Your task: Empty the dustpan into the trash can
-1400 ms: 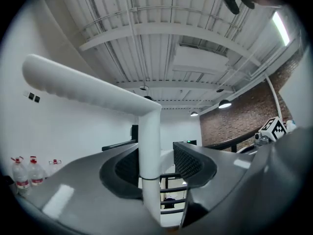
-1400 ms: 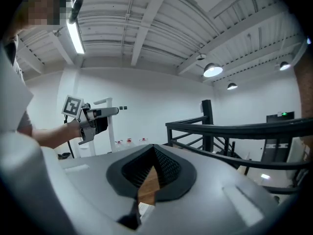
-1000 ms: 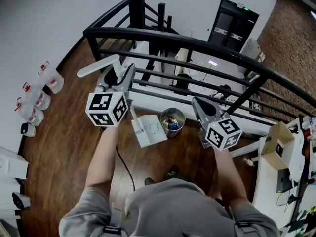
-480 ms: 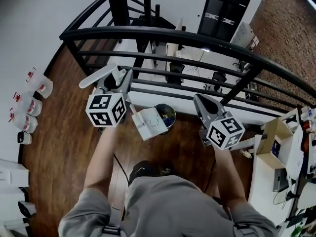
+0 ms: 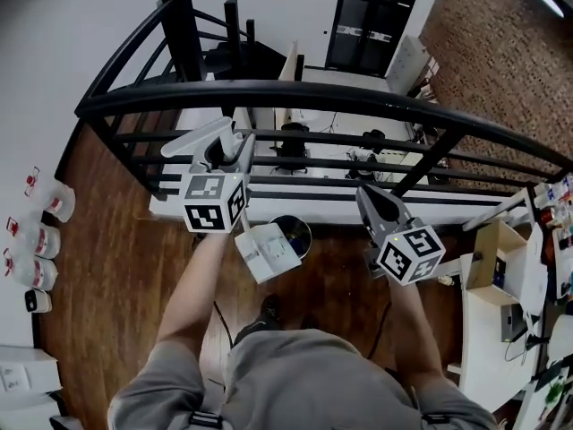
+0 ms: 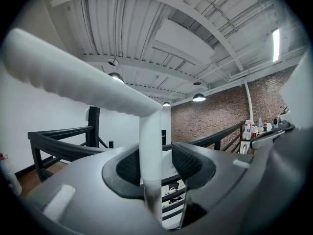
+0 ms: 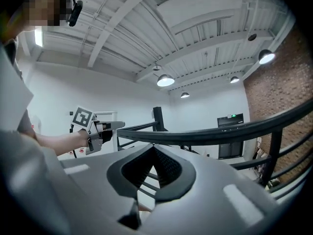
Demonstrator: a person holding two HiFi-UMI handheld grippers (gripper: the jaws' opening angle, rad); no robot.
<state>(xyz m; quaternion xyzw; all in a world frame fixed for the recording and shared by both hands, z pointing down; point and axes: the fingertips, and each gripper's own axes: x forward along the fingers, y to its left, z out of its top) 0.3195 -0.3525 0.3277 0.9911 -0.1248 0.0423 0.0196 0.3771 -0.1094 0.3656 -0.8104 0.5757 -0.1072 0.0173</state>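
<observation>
**Head view.** The left tool is held level in front of the black railing. Its jaws are clamped on the stem of the white dustpan, and the grip bar juts out to the left above them. The pan hangs below this tool, clear of the wooden floor. In the picture it overlaps the left edge of the trash can (contents too small to be made out). The can stands on the floor, just by the foot of the railing. The right tool is carried further right, well apart from the dustpan. Bottles are lined up along the left wall, and a white worktop is seen at the right edge.

**Left gripper view.** The stem is seen upright between the ribbed pads, touching the left one. The grip bar slants up and to the left across the frame.

**Right gripper view.** The jaws are closed tip to tip with nothing between them. The railing is seen beyond them, and the left tool is seen at the left.
</observation>
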